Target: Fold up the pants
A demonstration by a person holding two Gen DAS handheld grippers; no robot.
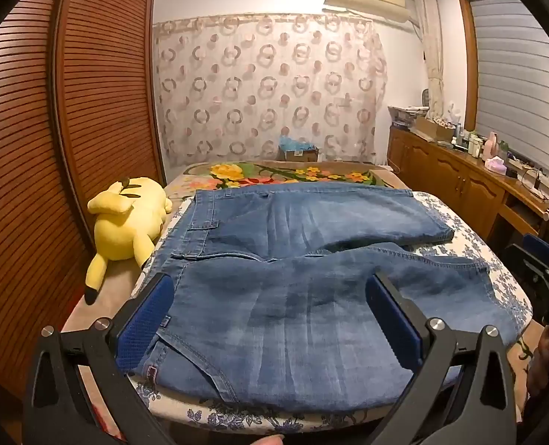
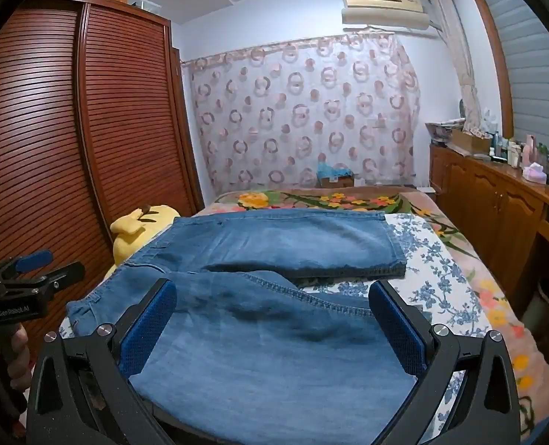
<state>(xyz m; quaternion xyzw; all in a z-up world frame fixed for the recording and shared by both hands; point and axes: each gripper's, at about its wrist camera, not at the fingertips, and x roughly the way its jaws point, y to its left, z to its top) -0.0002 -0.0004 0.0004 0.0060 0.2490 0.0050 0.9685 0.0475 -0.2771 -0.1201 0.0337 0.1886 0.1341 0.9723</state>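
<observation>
Blue denim pants (image 1: pixel 311 244) lie spread flat on a white cloth with blue flowers, waistband to the left and both legs running right. My left gripper (image 1: pixel 270 293) is open, its blue pads apart just above the near leg by the waistband and pocket. The pants also show in the right wrist view (image 2: pixel 281 244). My right gripper (image 2: pixel 274 296) is open above the near leg further right, empty. The left gripper also shows in the right wrist view (image 2: pixel 33 270) at the left edge. The right gripper also shows in the left wrist view (image 1: pixel 548 270) at the right edge.
A yellow plush toy (image 1: pixel 126 222) lies at the bed's left edge beside the waistband. A slatted wooden wardrobe (image 1: pixel 70 111) stands close on the left. A wooden cabinet (image 1: pixel 459 174) with bottles runs along the right. A floral blanket (image 1: pixel 274 174) covers the far bed.
</observation>
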